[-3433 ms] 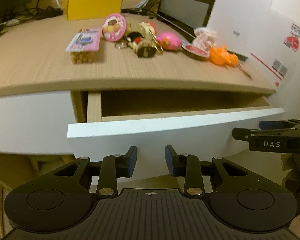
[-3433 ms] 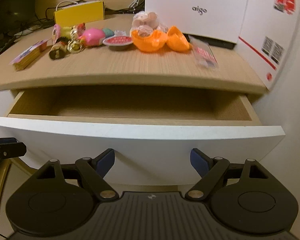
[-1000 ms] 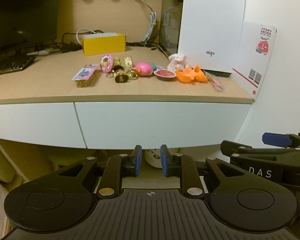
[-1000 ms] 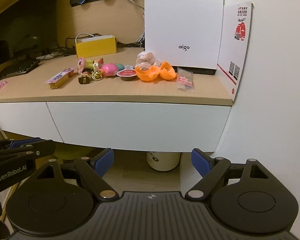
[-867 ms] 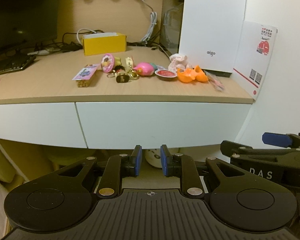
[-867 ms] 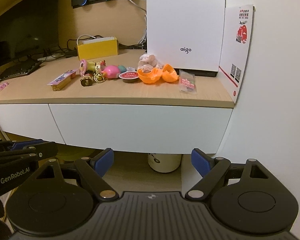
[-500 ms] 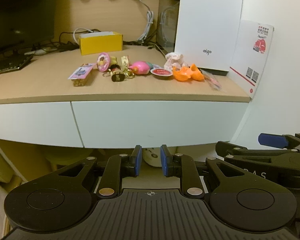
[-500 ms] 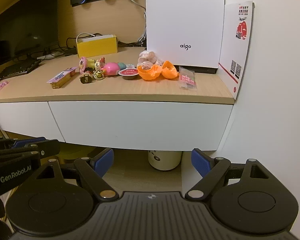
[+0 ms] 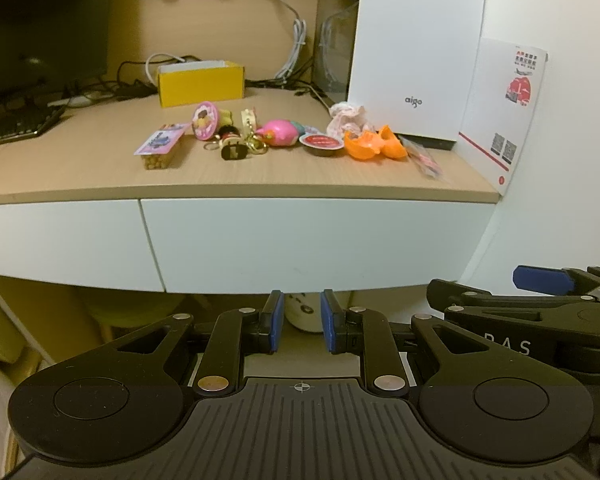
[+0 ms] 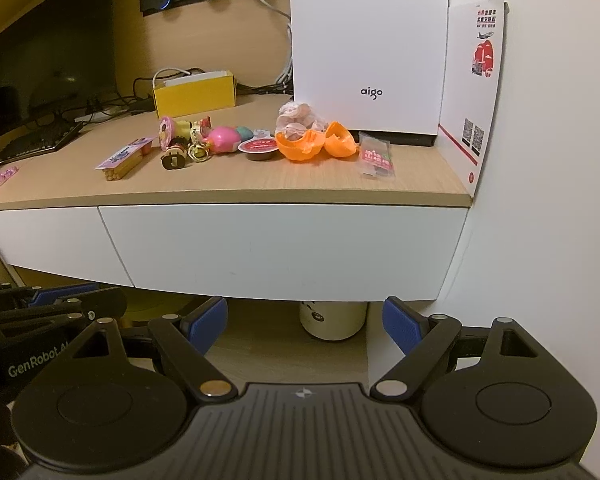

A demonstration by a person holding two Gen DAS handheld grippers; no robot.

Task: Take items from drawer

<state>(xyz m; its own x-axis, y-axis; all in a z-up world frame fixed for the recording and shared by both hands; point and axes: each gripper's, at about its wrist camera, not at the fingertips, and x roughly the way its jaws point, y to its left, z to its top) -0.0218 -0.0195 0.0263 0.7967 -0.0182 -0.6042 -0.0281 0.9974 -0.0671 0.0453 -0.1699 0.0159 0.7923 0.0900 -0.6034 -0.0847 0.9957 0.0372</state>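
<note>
While both tools hang below the desk edge and well back from it, the drawer (image 10: 276, 248) sits fully pushed in, its white front flush with the neighbouring panel, ahead of and above both sets of fingers. Left gripper (image 9: 299, 322): blue pads drawn close, a narrow gap between them, nothing held. Right gripper (image 10: 305, 320): blue pads spread wide, nothing between them; a white cup-like container (image 10: 332, 318) stands on the floor beyond the gap, under the drawer. Items lie in a loose row on the wooden desktop (image 10: 260, 184), above and beyond the fingers. From left of the right tool's view to right: a flat candy packet (image 10: 123, 159) with a pink label, a cluster of keychain trinkets (image 10: 182, 144), a pink egg-shaped toy (image 10: 225, 139), a small sealed cup with a red lid (image 10: 259, 148), an opened orange capsule (image 10: 314, 145) with a crumpled pinkish bundle (image 10: 298, 120) just behind it, and a clear sachet with red print (image 10: 375, 159) lying farthest right. Behind the row, a yellow box (image 10: 194, 94) to the left and a white aigo case (image 10: 368, 48) upright to the right, with a printed card (image 10: 474, 80) leaning on the wall beside it. Left view shows the right tool's body at its right edge; right view shows the left tool's at its left edge, so they are side by side.
</note>
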